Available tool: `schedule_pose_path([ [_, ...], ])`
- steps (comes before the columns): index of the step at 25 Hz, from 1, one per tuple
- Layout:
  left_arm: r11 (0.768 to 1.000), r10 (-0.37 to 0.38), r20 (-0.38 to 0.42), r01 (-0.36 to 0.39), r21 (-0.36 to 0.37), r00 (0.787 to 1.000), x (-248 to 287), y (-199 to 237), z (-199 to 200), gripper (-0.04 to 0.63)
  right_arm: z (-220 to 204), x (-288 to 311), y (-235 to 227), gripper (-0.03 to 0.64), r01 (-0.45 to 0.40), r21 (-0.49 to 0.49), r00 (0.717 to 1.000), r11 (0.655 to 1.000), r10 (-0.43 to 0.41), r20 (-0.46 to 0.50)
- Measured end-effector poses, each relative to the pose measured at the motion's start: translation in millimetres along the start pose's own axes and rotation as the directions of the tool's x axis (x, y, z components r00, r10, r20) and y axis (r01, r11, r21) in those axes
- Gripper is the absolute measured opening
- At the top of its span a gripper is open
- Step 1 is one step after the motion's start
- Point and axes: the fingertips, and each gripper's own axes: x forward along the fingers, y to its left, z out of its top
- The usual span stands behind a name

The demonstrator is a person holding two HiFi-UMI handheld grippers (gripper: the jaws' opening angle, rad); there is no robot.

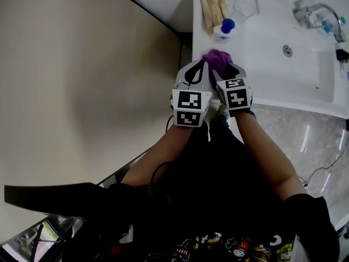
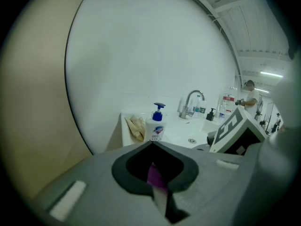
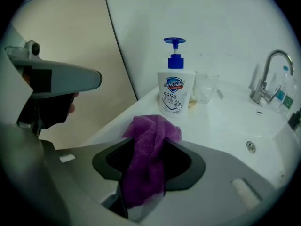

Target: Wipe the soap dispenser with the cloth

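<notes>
The soap dispenser (image 1: 223,30), a white bottle with a blue pump, stands upright at the back left of the white sink counter (image 1: 262,70); it also shows ahead in both gripper views (image 2: 156,126) (image 3: 176,91). My right gripper (image 1: 226,70) (image 3: 146,168) is shut on a bunched purple cloth (image 3: 150,140) (image 1: 217,61), held short of the bottle over the counter's left corner. My left gripper (image 1: 197,64) (image 2: 155,173) hovers close beside it, jaws shut. A thin purple strip shows in their slit; I cannot tell whether it is pinched.
Beige rolled items (image 1: 212,7) and a clear glass (image 1: 244,7) lie behind the dispenser. The basin drain (image 1: 287,50) and chrome tap (image 1: 316,12) are to the right, with small bottles by the tap. A beige wall (image 1: 82,64) runs along the left.
</notes>
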Motion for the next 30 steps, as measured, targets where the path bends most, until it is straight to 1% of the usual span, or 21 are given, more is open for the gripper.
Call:
schedule_pose_path([
  [5, 1.0, -0.002, -0.016, 0.002, -0.002, 1.0, 2, -2, -1, 0.0, 3, 1, -2, 0.129, 0.014, 0.006, 1.0, 1.0, -0.014, 0.004],
  [9, 1.0, -0.012, -0.021, 0.012, 0.006, 1.0, 1, -3, -1, 0.0, 5, -1, -4, 0.095, 0.008, 0.044, 0.999, 0.999, -0.01, 0.044],
  [14, 0.999, -0.032, -0.018, 0.033, 0.021, 0.999, 1, -3, 2, 0.0, 28, -11, -15, 0.087, 0.041, 0.054, 0.992, 0.998, -0.047, 0.117],
  [17, 0.999, -0.04, -0.012, 0.04, 0.024, 0.999, 2, -3, 5, 0.0, 45, -19, -20, 0.086, 0.06, 0.036, 0.985, 0.998, -0.065, 0.16],
  [25, 0.996, -0.075, 0.024, 0.074, 0.043, 0.997, 1, -12, 28, 0.0, 80, -53, -18, 0.086, 0.087, 0.012, 0.967, 0.996, -0.087, 0.241],
  [30, 0.995, -0.096, 0.046, 0.094, 0.046, 0.994, 2, -16, 38, 0.0, 104, -74, -15, 0.086, 0.097, 0.009, 0.946, 0.995, -0.095, 0.31],
])
